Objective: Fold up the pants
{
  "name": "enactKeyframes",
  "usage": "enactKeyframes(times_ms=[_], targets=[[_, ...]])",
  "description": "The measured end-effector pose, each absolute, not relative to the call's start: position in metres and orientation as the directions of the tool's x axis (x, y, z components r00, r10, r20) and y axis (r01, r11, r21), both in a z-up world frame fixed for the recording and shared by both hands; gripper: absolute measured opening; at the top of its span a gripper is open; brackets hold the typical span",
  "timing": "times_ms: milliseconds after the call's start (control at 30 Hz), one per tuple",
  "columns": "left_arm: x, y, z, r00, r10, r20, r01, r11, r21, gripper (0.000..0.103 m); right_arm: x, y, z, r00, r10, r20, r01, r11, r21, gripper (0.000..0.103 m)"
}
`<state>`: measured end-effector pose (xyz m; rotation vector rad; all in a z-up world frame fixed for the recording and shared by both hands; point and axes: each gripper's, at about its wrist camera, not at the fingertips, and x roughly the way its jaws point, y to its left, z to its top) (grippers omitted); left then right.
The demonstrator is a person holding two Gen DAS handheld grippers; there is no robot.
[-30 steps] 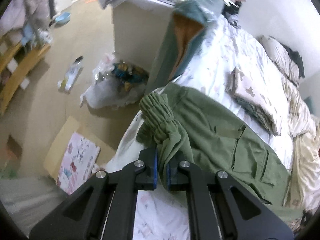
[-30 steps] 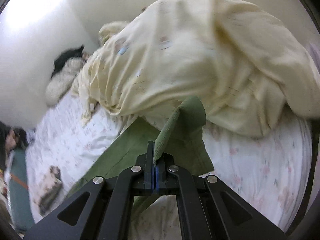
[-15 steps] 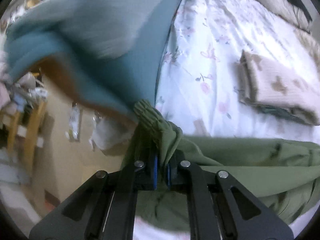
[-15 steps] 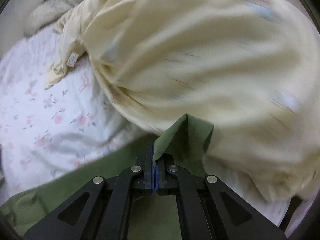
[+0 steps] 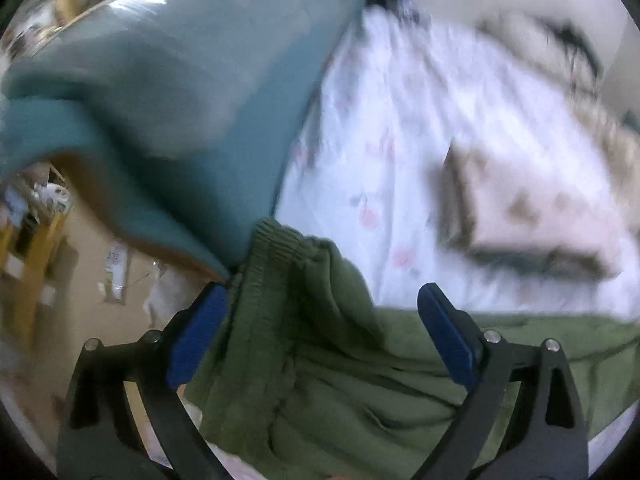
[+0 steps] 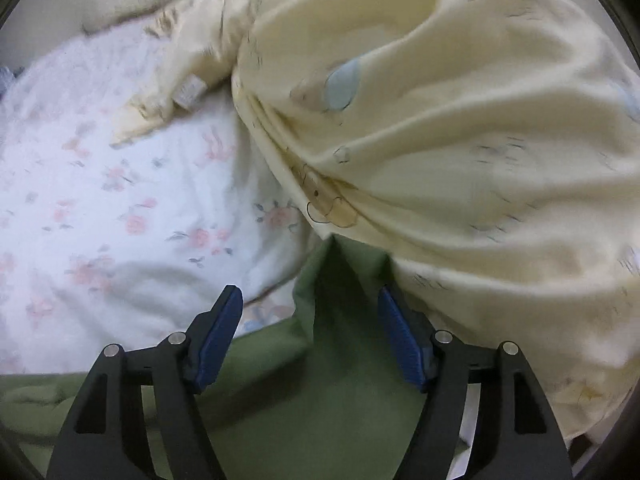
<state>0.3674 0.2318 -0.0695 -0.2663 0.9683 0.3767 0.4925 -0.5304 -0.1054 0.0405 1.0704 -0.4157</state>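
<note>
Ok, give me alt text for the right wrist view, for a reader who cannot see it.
The right gripper is opening, its blue-padded fingers spread either side of a raised fold of the green pants lying on a floral bedsheet without pressing it. A rumpled pale yellow duvet fills the upper right, butting against the pants' tip.

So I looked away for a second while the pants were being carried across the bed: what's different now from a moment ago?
Both grippers have let go. The left gripper, clamped on the ribbed cuff a second ago, is opening around it. The right gripper is opening too, and the green pants corner it pinched now lies loose between its pads. The pants were brought down onto the floral sheet. The yellow quilt stays heaped beside them.
</note>
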Motion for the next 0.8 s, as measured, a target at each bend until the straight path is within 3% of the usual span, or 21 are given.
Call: enactKeyframes(times_ms=[67,133,233,300,333,367,433,467,633,733,800], targets=[[0.339,0.216,-0.046,0.613,0.234,-0.755,-0.414,0.908,-0.055,0.095,0.466,-0.515,-0.085,0.506,-0.265,-0.821,0.328,0.939,-0.101,0.072],[0.324,0.184,-0.042,0.680,0.209,-0.703,-0.296,0.955,-0.003,0.097,0.443,-0.484,-0.076,0.587,-0.164,-0.793,0.236,0.971,-0.027,0.072],[0.335,0.139,-0.073,0.583,0.142,-0.800,-0.108,0.989,0.097,0.096,0.407,-0.409,-0.082,0.582,0.122,-0.804,-0.051,0.992,0.113,0.069],[0.343,0.117,-0.098,0.501,0.126,-0.856,-0.046,0.992,0.118,0.090,0.392,-0.366,-0.093,0.531,0.174,-0.830,-0.168,0.981,0.098,0.050],[0.349,0.110,-0.109,0.462,0.125,-0.878,-0.033,0.992,0.124,0.079,0.387,-0.338,-0.107,0.480,0.192,-0.856,-0.224,0.970,0.092,0.036],[0.356,0.104,-0.120,0.418,0.125,-0.900,-0.027,0.992,0.125,0.076,0.388,-0.322,-0.118,0.433,0.210,-0.877,-0.246,0.963,0.109,0.034],[0.369,0.100,-0.136,0.346,0.126,-0.930,-0.020,0.992,0.127,0.058,0.395,-0.300,-0.141,0.365,0.197,-0.910,-0.246,0.963,0.110,0.035],[0.375,0.100,-0.140,0.334,0.149,-0.931,-0.033,0.989,0.146,0.055,0.402,-0.294,-0.150,0.355,0.175,-0.919,-0.238,0.967,0.092,0.036],[0.410,0.116,-0.133,0.430,0.257,-0.866,-0.190,0.963,0.191,0.054,0.453,-0.298,-0.153,0.492,0.042,-0.870,-0.103,0.995,-0.010,0.035],[0.408,0.136,-0.117,0.517,0.335,-0.788,-0.329,0.927,0.178,0.054,0.466,-0.326,-0.137,0.579,0.052,-0.813,0.037,0.995,0.090,0.035],[0.404,0.141,-0.119,0.501,0.255,-0.827,-0.306,0.946,0.106,0.054,0.463,-0.338,-0.137,0.558,0.096,-0.824,0.060,0.986,0.156,0.035]])
